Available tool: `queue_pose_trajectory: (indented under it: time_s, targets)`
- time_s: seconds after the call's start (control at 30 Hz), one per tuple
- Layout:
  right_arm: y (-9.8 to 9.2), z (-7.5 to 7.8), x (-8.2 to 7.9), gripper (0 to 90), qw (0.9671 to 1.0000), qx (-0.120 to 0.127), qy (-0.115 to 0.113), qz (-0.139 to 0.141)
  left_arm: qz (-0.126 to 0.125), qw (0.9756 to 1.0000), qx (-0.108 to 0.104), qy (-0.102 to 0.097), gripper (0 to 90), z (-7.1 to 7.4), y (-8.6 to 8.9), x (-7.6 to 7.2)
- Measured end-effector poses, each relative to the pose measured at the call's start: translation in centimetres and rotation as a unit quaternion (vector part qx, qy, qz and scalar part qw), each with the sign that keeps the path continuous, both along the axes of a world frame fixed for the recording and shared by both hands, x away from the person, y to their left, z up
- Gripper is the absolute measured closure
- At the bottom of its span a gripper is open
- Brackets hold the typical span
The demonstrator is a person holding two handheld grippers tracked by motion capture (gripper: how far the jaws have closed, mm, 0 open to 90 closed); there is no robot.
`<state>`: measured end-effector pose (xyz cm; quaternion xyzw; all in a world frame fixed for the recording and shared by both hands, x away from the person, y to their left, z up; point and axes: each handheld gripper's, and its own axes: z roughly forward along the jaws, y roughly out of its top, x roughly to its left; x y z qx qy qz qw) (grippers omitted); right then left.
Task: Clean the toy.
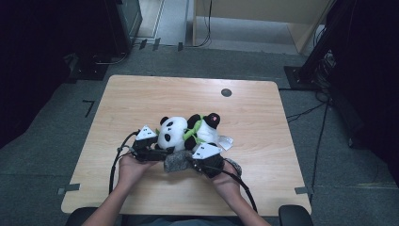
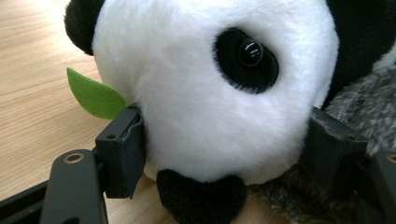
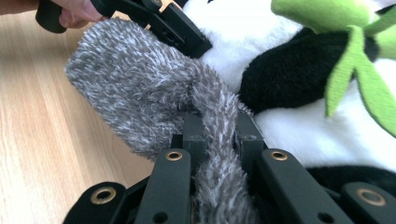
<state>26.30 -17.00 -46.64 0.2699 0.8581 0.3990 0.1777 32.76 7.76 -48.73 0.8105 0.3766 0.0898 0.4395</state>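
Grey fur sock (image 3: 154, 107) pinched thin in the right tongs (image 3: 219, 135), jaws clamped tight on it. Left tongs (image 2: 224, 144) squeeze the panda (image 2: 210, 93) head from both sides. Best to hold the head steady and draw the sock along the table (image 1: 141, 99), away from it. Sock's long axis runs from right tongs toward left; panda lies just beyond both, head at the left tongs.

The left claw (image 2: 224, 149) clamps the plush panda's head (image 2: 210, 93) over the table (image 2: 32, 93).

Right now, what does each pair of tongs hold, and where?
The left tongs clamp the panda plush across its white head. The right tongs pinch the grey furry cloth at a narrow bunched fold.
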Motion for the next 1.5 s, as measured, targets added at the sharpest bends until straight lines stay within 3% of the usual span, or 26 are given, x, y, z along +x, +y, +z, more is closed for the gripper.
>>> queue_pose_trajectory:
  time_s: [0.2,0.4,0.6,0.87,0.97,1.07,1.5]
  targets:
    - [-1.0,0.7,-0.6,79.9,0.9999,0.012,-0.001,-0.008,0.001,1.0,-0.002,0.003,24.4,0.0,0.0,0.1]
    - [-3.1,1.1,-1.0,79.9,0.9992,0.029,0.019,-0.019,0.001,1.0,-0.003,0.004,24.4,0.0,0.1,0.1]
    - [-4.1,1.4,-1.5,79.8,0.9995,0.024,0.016,-0.016,0.002,1.0,-0.005,0.005,24.4,0.0,0.1,0.1]
    - [-6.2,1.9,-1.8,79.7,0.9989,0.025,0.032,-0.025,0.001,1.0,-0.006,0.005,24.7,0.0,0.1,0.1]
    - [-6.9,2.1,-1.9,79.6,0.9988,0.025,0.027,-0.032,-0.001,1.0,-0.008,0.006,25.2,0.0,0.2,0.2]
    - [-8.2,2.6,-2.1,79.6,0.9977,0.046,0.02,-0.045,-0.003,0.9999,-0.009,0.006,26.6,0.0,0.2,0.2]
    - [-10.1,4.9,-1.5,79.5,0.9952,0.071,0.001,-0.067,-0.002,1.0,-0.004,0.002,27.1,0.0,0.1,0.1]
